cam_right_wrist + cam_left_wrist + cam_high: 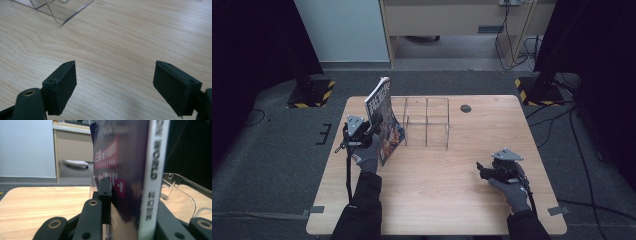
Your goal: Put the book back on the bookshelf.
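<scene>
A: At about nine o'clock on the counter [437,190], what did the left tongs [373,131] have?

B: They were clamped on a magazine [382,117], held upright and tilted, its lower corner near the wood and its top leaning out past the far edge. In the left gripper view the white spine [153,180] faced the camera, with one black jaw pressed flat against the cover and the other behind the spine side.

A: And what stood beside it?

B: A clear acrylic rack [427,122] with dividers, at roughly twelve o'clock from the counter's centre. The magazine sat just beside the rack's left end; whether it touched the wall, I could not tell. The rack's rounded transparent edge [182,192] showed to the right of the spine in the left gripper view.

A: The right tongs [481,170]?

B: Down at four o'clock, low over the wood, jaws spread wide with nothing between them. In the right gripper view only bare woodgrain lay between the two pads [63,86], and a corner of the rack [60,12] showed up at eleven o'clock, well apart.

A: Room to move?

B: The whole near half of the counter lay bare between the two gloved hands [367,157]. A small dark round hole [466,108] sat near the far edge, at one o'clock, right of the rack.
</scene>
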Tool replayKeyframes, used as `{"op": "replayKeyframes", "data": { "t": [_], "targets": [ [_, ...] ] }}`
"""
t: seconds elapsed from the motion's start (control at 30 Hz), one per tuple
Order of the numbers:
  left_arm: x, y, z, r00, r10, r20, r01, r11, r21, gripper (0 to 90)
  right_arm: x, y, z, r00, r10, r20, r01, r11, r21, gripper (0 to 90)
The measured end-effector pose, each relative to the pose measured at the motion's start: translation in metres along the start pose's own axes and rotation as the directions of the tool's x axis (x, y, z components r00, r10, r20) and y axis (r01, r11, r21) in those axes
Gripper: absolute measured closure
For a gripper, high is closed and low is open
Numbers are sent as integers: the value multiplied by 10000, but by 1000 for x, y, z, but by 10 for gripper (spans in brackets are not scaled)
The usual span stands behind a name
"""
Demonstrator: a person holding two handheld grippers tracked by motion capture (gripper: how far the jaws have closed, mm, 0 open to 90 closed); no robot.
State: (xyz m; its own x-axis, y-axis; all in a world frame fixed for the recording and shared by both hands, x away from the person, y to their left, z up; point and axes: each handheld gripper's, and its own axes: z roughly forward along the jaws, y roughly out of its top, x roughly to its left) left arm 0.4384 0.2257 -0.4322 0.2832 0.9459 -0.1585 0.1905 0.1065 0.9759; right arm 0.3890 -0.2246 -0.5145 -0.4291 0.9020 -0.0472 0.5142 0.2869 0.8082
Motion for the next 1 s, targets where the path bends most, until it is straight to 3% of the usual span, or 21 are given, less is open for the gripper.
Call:
{"op": "replayKeyframes", "data": {
  "t": [0.2, 0.57, 0.7, 0.8, 1.0],
  "targets": [
    [-2, 4, -5, 9998, 118, -147, -118, 9999, -54, 670, 0, 0, 0, 10000, -20, 4, 20, 10000, 12, 188],
    [-5, 18, -17, 9967, 782, -198, -780, 9969, 87, 316, -1, 1, -3, 10000, 85, 22, -85, 9999, -81, 186],
    [-9, 29, -22, 9963, 854, -122, -851, 9961, 240, 258, -2, 2, -5, 9999, 127, 14, -127, 9998, -165, 186],
    [-13, 37, -28, 9910, 1334, -134, -1326, 9900, 492, 226, -3, 3, -6, 9998, 210, 15, -209, 9996, -214, 184],
    [-10, 48, -43, 9932, 1142, 211, -1156, 9896, 858, 183, -4, 5, -10, 9997, 236, 25, -235, 9991, -345, 182]
  ]
}}
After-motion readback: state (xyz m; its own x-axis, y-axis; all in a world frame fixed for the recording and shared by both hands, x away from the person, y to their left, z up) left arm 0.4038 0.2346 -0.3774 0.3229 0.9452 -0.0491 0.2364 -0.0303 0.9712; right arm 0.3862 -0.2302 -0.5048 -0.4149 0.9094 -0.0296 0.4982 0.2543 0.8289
